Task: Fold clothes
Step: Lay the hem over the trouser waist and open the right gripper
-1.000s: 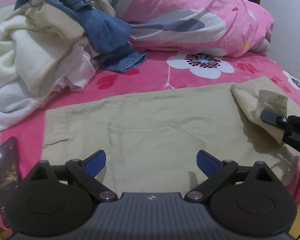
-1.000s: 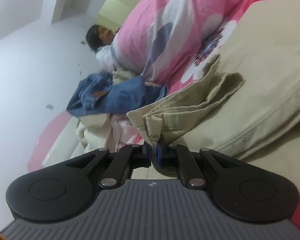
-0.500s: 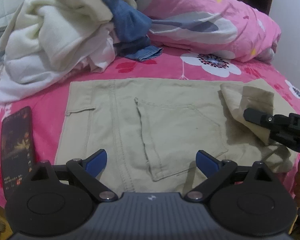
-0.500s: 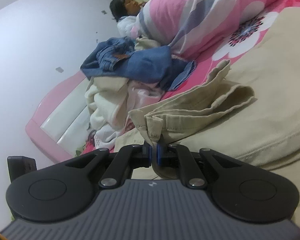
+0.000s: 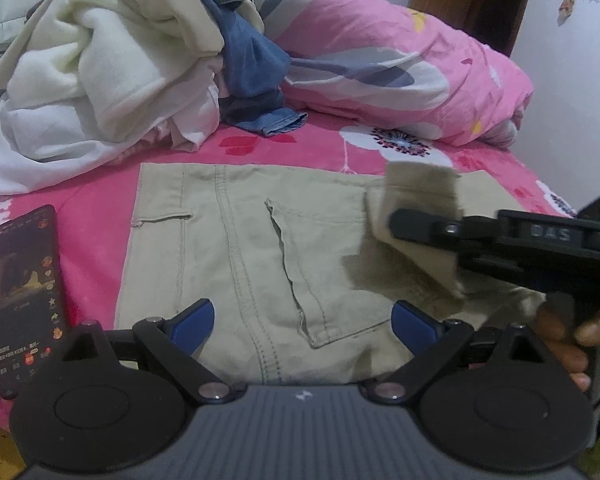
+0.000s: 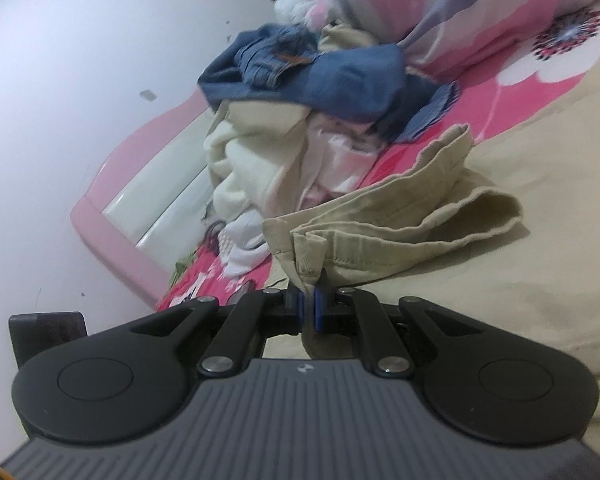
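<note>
1. Left wrist view. Khaki trousers [image 5: 236, 248] lay flat on the pink floral bedsheet [image 5: 100, 208], back pocket up. They sat nearer and filled more of the view than a second earlier.
2. Left gripper [image 5: 302, 322]: jaws spread wide, nothing between them, held above the near edge of the trousers; the spread matched both earlier frames.
3. Right gripper [image 5: 396, 220]: reached in from the right with a hand [image 5: 568, 344] on its handle, carrying a folded corner of the trousers. That corner had travelled leftward over the flat cloth, closer to the pocket than before.
4. Phone [image 5: 24, 296]: lay screen-up on the sheet, left of the trousers; more of it showed than a second ago.
5. Pile of clothes [image 5: 112, 64] and pink quilt [image 5: 400, 68]: lay behind the trousers.
6. Right wrist view. Right gripper [image 6: 309, 306]: jaws closed tight on the trousers' [image 6: 380, 228] folded edge, grip unchanged from earlier frames.
7. Pile of clothes [image 6: 284, 120]: appeared larger and lower in view than before.
</note>
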Demonstrator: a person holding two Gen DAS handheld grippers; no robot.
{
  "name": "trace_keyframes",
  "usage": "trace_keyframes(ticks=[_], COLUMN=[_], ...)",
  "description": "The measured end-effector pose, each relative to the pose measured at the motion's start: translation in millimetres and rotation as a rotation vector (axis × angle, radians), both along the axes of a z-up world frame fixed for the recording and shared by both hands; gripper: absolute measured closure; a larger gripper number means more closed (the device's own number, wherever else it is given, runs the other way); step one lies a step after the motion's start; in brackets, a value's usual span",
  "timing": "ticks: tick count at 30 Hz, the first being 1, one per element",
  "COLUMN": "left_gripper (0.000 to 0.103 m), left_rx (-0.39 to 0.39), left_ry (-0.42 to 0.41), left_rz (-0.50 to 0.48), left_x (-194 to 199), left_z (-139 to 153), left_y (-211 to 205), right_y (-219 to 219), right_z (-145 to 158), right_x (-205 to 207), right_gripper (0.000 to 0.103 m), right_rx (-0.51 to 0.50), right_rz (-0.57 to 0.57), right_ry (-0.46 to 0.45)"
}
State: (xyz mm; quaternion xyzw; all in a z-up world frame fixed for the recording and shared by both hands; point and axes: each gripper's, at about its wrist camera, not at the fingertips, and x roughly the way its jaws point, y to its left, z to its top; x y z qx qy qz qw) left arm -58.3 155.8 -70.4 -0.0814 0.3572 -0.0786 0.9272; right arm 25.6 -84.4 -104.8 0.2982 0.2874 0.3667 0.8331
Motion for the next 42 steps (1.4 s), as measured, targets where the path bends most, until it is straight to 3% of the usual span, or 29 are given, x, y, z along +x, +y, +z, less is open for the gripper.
trace_keyframes(ticks=[13, 23, 28, 33, 38, 42], left_gripper=[0.007, 0.007, 0.007, 0.013, 0.019, 0.021], left_rx=[-0.055, -0.144, -0.173, -0.255, -0.321, -0.361], left_ry=[-0.071, -0.100, -0.129, -0.158, -0.133, -0.134], left_rz=[-0.062, -0.012, 0.008, 0.048, 0.087, 0.107], left_x=[-51, -73, -78, -80, -77, -81], left_z=[3, 6, 5, -2, -14, -20], left_y=[31, 62, 69, 81, 93, 102], right_y=[60, 97, 116, 136, 144, 141], right_z=[8, 12, 12, 18, 19, 21], right_x=[0, -3, -14, -34, -41, -41], right_gripper=[0.099, 0.099, 0.098, 0.093, 0.088, 0.078], right_rx=[-0.101, -0.219, -0.378, -0.564, -0.628, -0.590], right_rz=[0.206, 0.315, 0.361, 0.414, 0.448, 0.477], right_ry=[-0.031, -0.076, -0.178, -0.376, -0.474, -0.477])
